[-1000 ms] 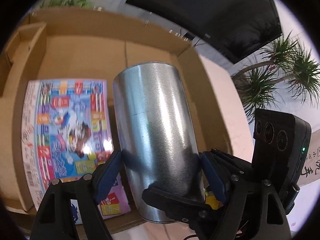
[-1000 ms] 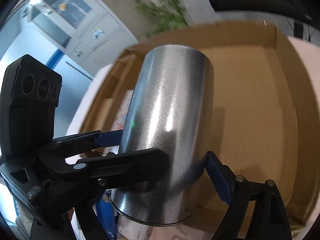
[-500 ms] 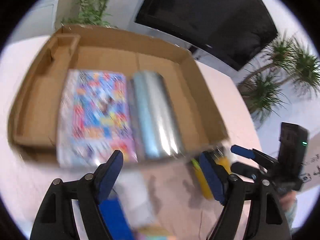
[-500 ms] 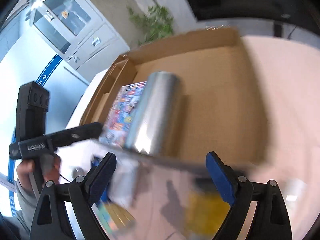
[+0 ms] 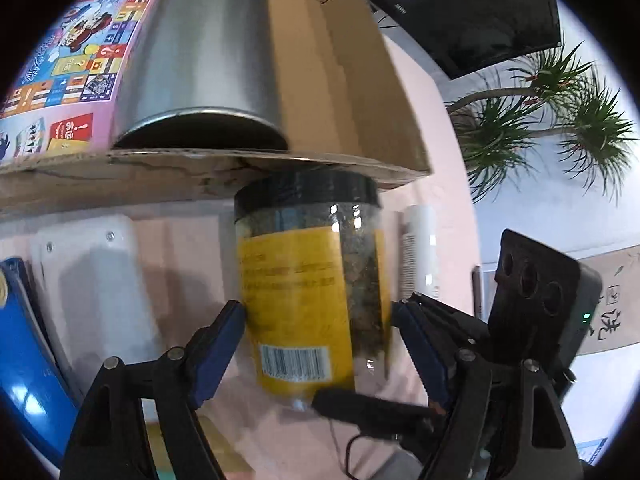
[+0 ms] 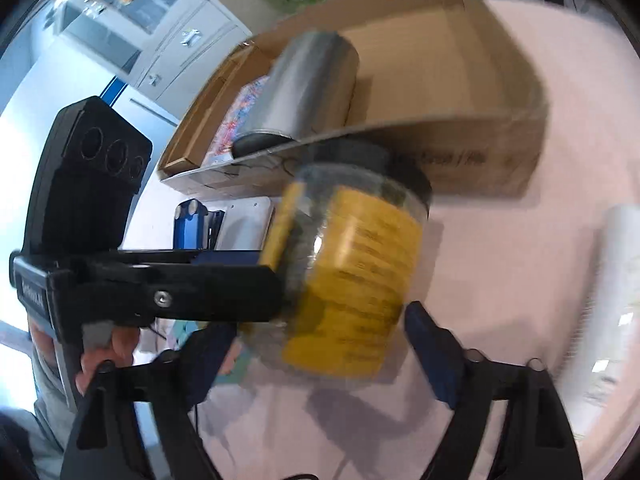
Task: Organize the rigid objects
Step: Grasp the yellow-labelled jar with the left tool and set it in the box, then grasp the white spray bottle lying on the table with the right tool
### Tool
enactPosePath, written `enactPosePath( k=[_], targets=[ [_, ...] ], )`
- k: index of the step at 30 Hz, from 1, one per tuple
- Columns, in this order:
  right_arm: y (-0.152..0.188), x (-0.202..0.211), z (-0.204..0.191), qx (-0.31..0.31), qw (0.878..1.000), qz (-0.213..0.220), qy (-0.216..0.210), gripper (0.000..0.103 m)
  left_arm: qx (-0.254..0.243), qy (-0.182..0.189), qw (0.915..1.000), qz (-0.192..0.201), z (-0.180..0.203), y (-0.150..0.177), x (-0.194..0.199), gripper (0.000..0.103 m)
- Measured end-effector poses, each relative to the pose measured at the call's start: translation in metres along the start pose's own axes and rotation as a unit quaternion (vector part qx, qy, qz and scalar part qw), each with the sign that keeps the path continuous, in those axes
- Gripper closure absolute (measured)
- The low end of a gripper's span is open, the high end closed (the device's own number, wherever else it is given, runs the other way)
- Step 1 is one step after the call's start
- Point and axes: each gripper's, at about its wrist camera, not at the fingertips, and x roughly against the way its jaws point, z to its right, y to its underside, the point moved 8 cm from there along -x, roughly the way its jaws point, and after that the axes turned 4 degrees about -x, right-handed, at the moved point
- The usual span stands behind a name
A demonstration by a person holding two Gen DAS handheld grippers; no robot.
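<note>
Left wrist view: the left gripper (image 5: 318,322) straddles the jar (image 5: 308,280) lying outside the box (image 5: 360,92), pads at its sides, contact unclear; the can (image 5: 204,48) at 11 o'clock is already boxed. Right wrist view: the right gripper (image 6: 316,340) is wide around the jar (image 6: 348,272), apparently for a two-handed lift.

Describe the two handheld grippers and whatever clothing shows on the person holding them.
Both grippers, left gripper and right gripper, are black frames with silver screws and blue fingers. Each carries a black three-lens box. A thin black cable trails. The sleeve is grey.
</note>
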Motion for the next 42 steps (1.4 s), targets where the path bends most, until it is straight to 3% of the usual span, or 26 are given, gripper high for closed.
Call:
enactPosePath(
  k=[3,8,11,13,16,18,22,27,31,33,34,37,39,41,42],
  targets=[
    [0.003,-0.005,-0.002,0.003,1.0,0.006,0.014,0.014,-0.007,-0.004,0.9999,0.015,0.001,0.002,0.01,0.027],
    [-0.001,0.032,-0.042,0.042,0.997,0.056,0.022,0.015,-0.079,-0.021,0.9936,0.078,0.054,-0.002,0.054,0.027],
    [-0.029,0.067,-0.06,0.068,0.993,0.097,0.026,0.015,-0.105,-0.026,0.9864,0.123,0.077,-0.041,0.082,0.027],
    [-0.059,0.074,-0.064,0.082,0.99,0.11,0.022,0.015,-0.107,-0.037,0.9846,0.133,0.079,-0.068,0.087,0.027],
    [-0.096,0.069,-0.059,0.079,0.991,0.109,0.011,0.015,-0.083,-0.033,0.9888,0.12,0.063,-0.107,0.082,0.027],
    [-0.117,0.053,-0.048,0.078,0.992,0.091,0.026,0.015,-0.062,-0.028,0.9928,0.098,0.047,-0.121,0.07,0.029],
    [-0.125,0.035,-0.013,0.061,0.994,0.058,0.063,0.015,-0.051,-0.05,0.9959,0.056,0.032,-0.127,0.036,0.036],
    [-0.118,0.012,0.007,0.05,0.991,0.034,0.118,0.013,-0.047,-0.061,0.996,0.046,0.03,-0.117,0.028,0.036],
    [-0.108,0.012,0.005,0.056,0.99,0.033,0.123,0.01,-0.065,-0.096,0.9902,0.077,0.034,-0.099,0.049,0.036],
    [-0.095,0.034,-0.004,0.066,0.99,0.066,0.109,0.011,-0.085,-0.099,0.9873,0.091,0.04,-0.087,0.061,0.036],
    [-0.083,0.058,-0.008,0.068,0.987,0.102,0.108,0.011,-0.106,-0.099,0.9836,0.107,0.047,-0.078,0.068,0.036],
    [-0.05,0.111,-0.011,0.078,0.981,0.154,0.091,0.008,-0.162,-0.125,0.9708,0.126,0.059,-0.049,0.078,0.036],
    [-0.025,0.135,0.017,0.052,0.976,0.178,0.114,0.002,-0.181,-0.128,0.966,0.132,0.066,-0.038,0.079,0.036],
    [0.002,0.13,0.065,-0.007,0.977,0.145,0.159,0.003,-0.2,-0.124,0.962,0.138,0.075,-0.028,0.075,0.034],
    [0.014,0.124,0.087,-0.029,0.973,0.128,0.192,0.011,-0.206,-0.121,0.9616,0.136,0.077,-0.023,0.072,0.034]
  ],
)
